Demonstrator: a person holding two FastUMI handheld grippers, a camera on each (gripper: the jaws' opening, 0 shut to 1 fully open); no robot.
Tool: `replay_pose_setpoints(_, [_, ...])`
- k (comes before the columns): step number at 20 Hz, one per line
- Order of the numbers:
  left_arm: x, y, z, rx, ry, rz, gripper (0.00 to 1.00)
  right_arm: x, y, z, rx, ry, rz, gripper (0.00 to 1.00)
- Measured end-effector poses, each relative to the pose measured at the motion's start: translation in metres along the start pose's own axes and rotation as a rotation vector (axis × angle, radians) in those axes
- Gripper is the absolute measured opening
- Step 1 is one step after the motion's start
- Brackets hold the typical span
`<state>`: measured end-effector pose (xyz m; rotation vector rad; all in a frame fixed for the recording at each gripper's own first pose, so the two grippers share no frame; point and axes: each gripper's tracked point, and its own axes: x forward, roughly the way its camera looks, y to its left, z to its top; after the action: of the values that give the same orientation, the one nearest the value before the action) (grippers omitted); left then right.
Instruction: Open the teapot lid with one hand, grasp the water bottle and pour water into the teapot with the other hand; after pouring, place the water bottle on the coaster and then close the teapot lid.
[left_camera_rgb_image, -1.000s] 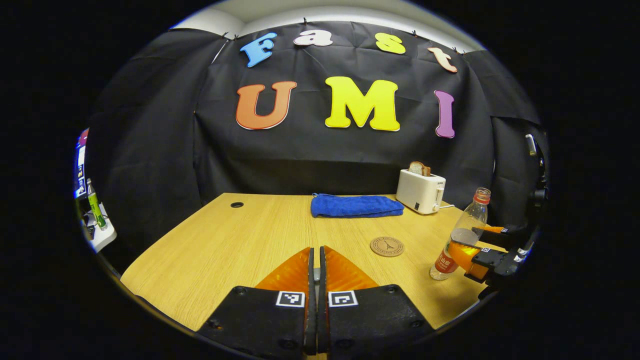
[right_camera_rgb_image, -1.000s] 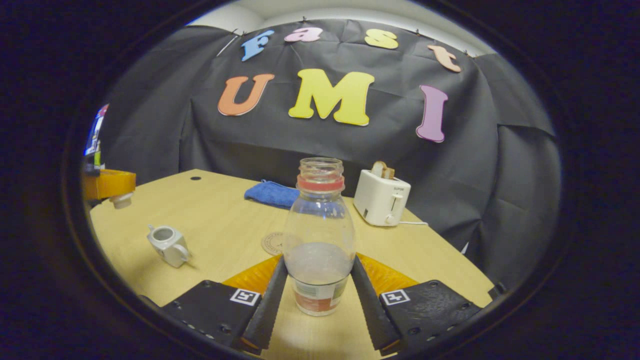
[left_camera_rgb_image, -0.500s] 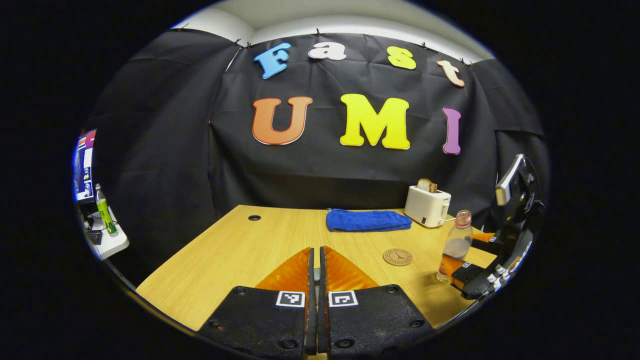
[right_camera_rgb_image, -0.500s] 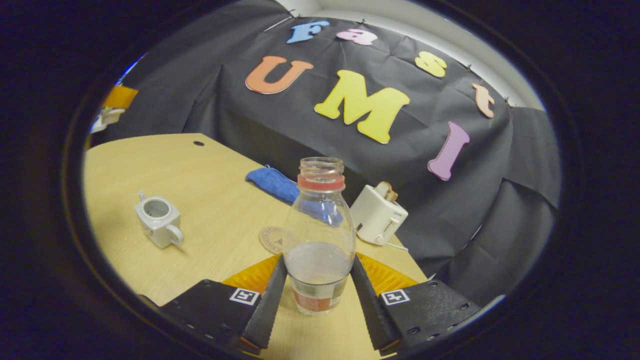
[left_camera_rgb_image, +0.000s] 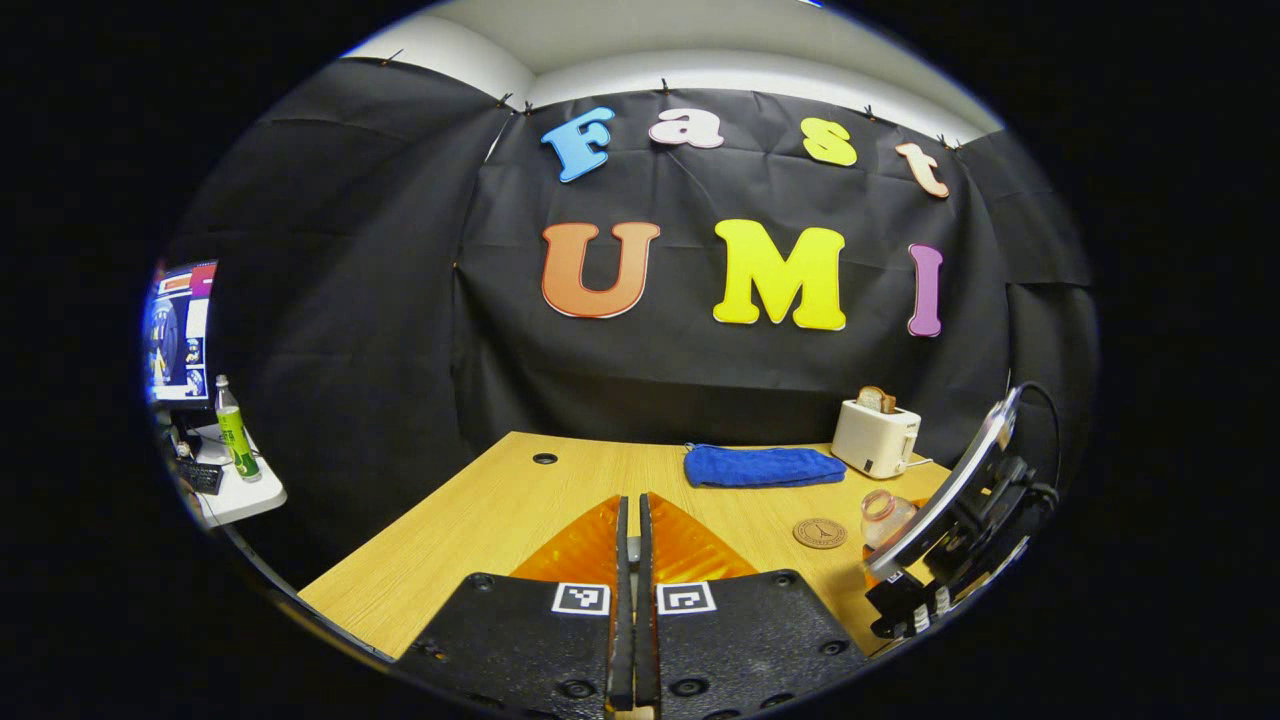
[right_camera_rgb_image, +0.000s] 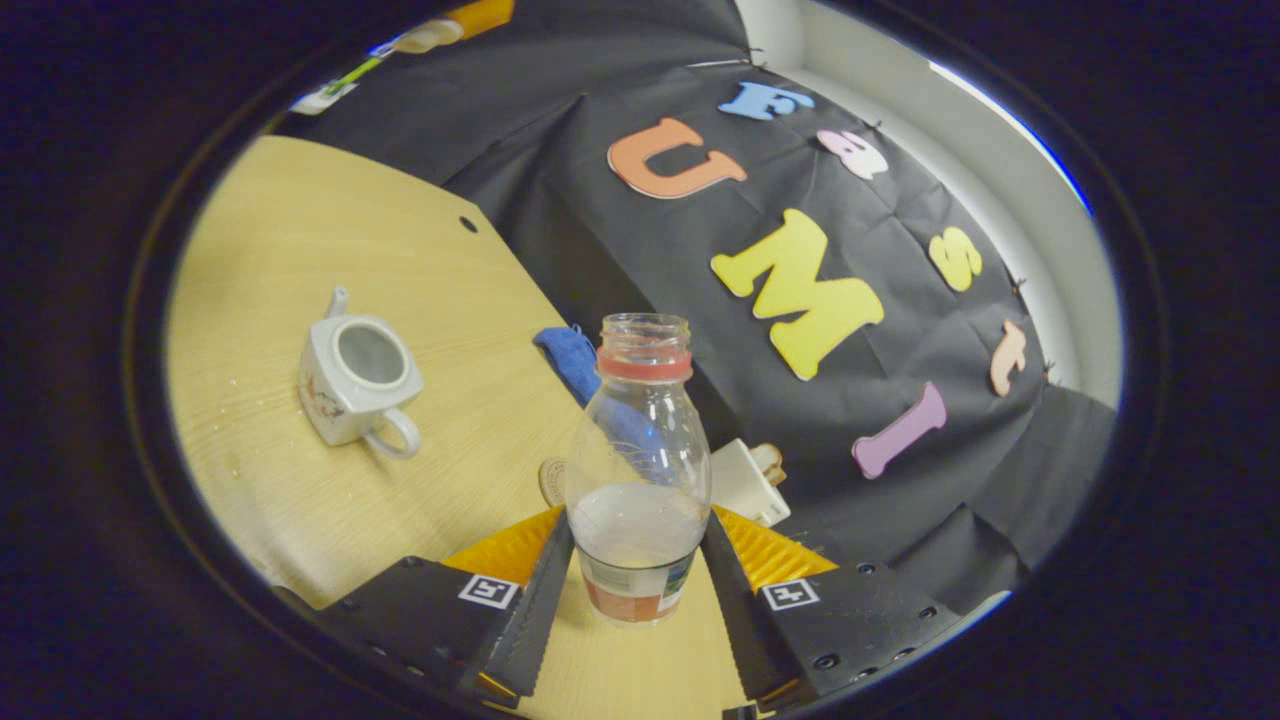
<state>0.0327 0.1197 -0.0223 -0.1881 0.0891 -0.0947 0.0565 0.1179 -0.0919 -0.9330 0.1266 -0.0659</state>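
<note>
Gripping low on the water bottle (right_camera_rgb_image: 637, 470): right gripper (right_camera_rgb_image: 636, 570) fingers clamp its label band; thin plastic, light, crushable. Teapot (right_camera_rgb_image: 355, 380) at ten o'clock, open. Left gripper (left_camera_rgb_image: 630, 540) fingers pinched together.

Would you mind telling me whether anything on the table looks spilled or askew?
Small pale droplets speckle the light wooden table left of the open white ceramic teapot, possibly spilled water. The teapot stands upright; nothing else looks askew.

black cloth wall (left_camera_rgb_image: 320, 330), perhaps wooden table (left_camera_rgb_image: 480, 520)
</note>
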Motion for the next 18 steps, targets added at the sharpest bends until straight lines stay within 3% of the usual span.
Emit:
replay_pose_setpoints(4, [0.001, 0.008, -0.001, -0.004, 0.005, 0.009, 0.03, 0.007, 0.022, 0.002, -0.193, -0.012, -0.032, 0.75])
replay_pose_setpoints(10, [0.002, 0.012, -0.004, -0.006, 0.014, 0.007, 0.03, 0.005, 0.023, 0.000, -0.365, -0.027, -0.084, 0.70])
replay_pose_setpoints(12, [0.003, 0.010, -0.005, 0.000, 0.021, 0.003, 0.03, 0.005, 0.019, 0.000, -0.407, -0.033, -0.111, 0.75])
replay_pose_setpoints(18, [0.003, 0.007, -0.011, 0.061, 0.041, -0.010, 0.03, 0.001, 0.014, 0.015, -0.548, -0.076, -0.180, 0.75])
